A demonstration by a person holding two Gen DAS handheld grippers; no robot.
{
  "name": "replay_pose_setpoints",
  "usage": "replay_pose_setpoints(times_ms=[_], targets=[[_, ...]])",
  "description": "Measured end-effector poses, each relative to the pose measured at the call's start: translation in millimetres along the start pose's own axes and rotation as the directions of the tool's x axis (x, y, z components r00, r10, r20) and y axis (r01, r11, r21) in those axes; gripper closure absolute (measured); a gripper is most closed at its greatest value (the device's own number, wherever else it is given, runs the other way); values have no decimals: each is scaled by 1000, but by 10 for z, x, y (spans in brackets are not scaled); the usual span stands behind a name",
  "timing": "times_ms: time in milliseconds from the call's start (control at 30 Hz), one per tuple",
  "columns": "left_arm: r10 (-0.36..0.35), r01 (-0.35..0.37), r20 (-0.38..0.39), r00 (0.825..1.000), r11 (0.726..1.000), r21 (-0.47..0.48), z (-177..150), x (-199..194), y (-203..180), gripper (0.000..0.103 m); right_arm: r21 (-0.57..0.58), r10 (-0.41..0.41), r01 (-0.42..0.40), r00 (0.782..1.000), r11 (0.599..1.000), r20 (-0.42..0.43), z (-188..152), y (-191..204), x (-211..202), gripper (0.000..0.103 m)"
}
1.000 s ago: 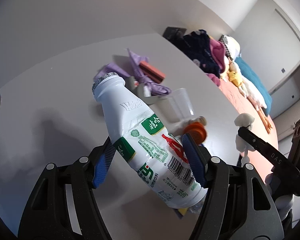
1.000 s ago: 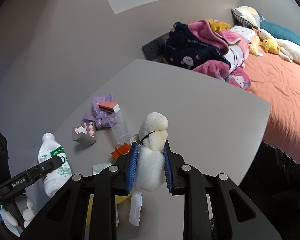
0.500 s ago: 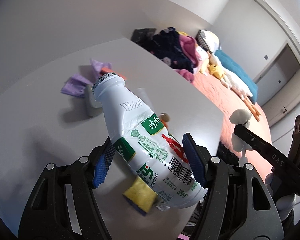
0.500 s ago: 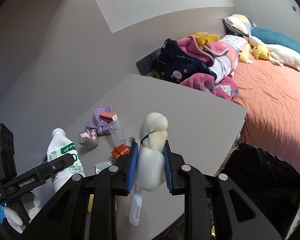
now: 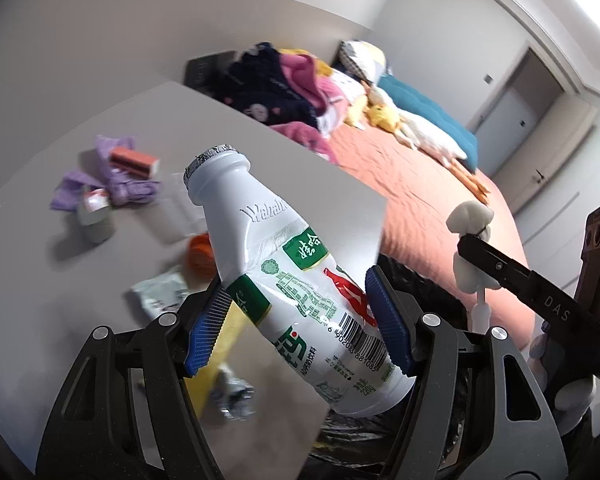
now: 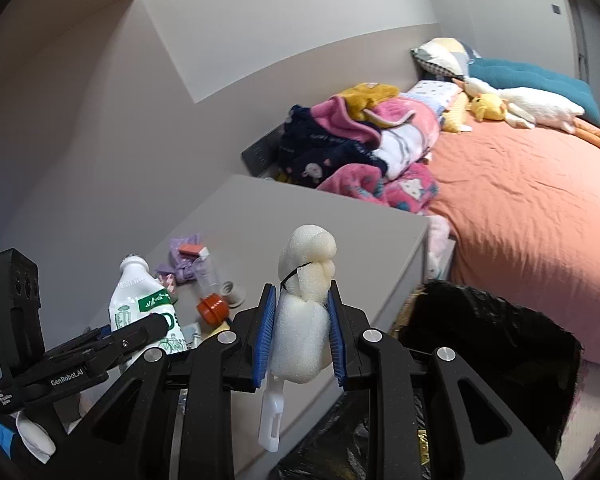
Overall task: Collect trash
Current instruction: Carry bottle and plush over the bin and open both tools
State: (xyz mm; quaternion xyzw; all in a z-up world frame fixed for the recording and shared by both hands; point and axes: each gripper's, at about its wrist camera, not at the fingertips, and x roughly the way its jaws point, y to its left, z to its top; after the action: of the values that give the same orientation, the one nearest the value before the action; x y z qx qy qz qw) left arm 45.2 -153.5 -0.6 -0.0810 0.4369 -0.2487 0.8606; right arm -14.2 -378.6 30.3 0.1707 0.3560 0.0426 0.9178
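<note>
Now both my tools carry trash off the bench [image 5: 112, 152] toward the black trash bag [image 6: 496, 344] that gapes on the floor between the bench and the bed [image 6: 532, 200]. My left tool [image 5: 298, 320] has its blue pads spread wide and pressed on the body of a white milk-drink bottle [image 5: 300, 280], which hangs tilted, its open neck away from me and up to the left, its base low and to the right, already past the bench edge and over the bag's dark plastic. My right tool [image 6: 300, 332] is pinched nearly closed on a white foam sponge head [image 6: 304, 312], upright, with its plastic handle hanging below the pads. The bag's mouth lies to the right of and below both tools, and my right tool is the nearer to it; the sponge should drop first, I judge. A crumpled purple bag [image 5: 116, 184], an orange cap [image 5: 200, 254] and scraps of wrapper wait on the bench.
</note>
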Motion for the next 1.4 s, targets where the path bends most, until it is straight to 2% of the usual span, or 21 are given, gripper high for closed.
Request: replay_pose_setpoints(times_ms=[300,600,633,667,700,733,767,833,1000,1133,1400], targets=[[-78,82,-42,996,991,102,-20,159,-466,37,57,-52,50,998,997,38,-16,-331,-290,76],[-128,146,-97,987,966,213,-65,321,-903,37,124,-114,104,991,987,70,-16,-665,-567,76],[-134,155,-108,985,962,227,-75,347,-948,36,137,-118,107,991,985,71,-15,-702,-596,74],[-140,165,-120,983,957,238,-90,359,-989,28,148,-123,112,990,983,73,-15,-729,-617,60],[-144,174,-132,981,953,249,-108,383,-1045,21,165,-146,131,986,977,80,-19,-760,-656,31],[-136,168,-137,981,952,257,-114,396,-1083,5,186,-193,174,977,967,87,-17,-779,-689,16],[-132,164,-136,982,950,266,-127,401,-1121,7,212,-258,231,960,950,111,-38,-797,-758,3],[-126,163,-140,982,942,295,-164,432,-1208,7,221,-291,256,946,941,144,-52,-834,-825,3],[-127,171,-157,979,935,311,-211,481,-1278,7,247,-296,271,953,930,69,-57,-969,-785,3],[-115,157,-148,982,936,314,-215,465,-1267,7,267,-301,272,951,924,72,-70,-1014,-755,3],[-74,107,-120,990,950,295,-219,395,-1084,7,231,-274,252,960,940,66,-84,-856,-689,3]])
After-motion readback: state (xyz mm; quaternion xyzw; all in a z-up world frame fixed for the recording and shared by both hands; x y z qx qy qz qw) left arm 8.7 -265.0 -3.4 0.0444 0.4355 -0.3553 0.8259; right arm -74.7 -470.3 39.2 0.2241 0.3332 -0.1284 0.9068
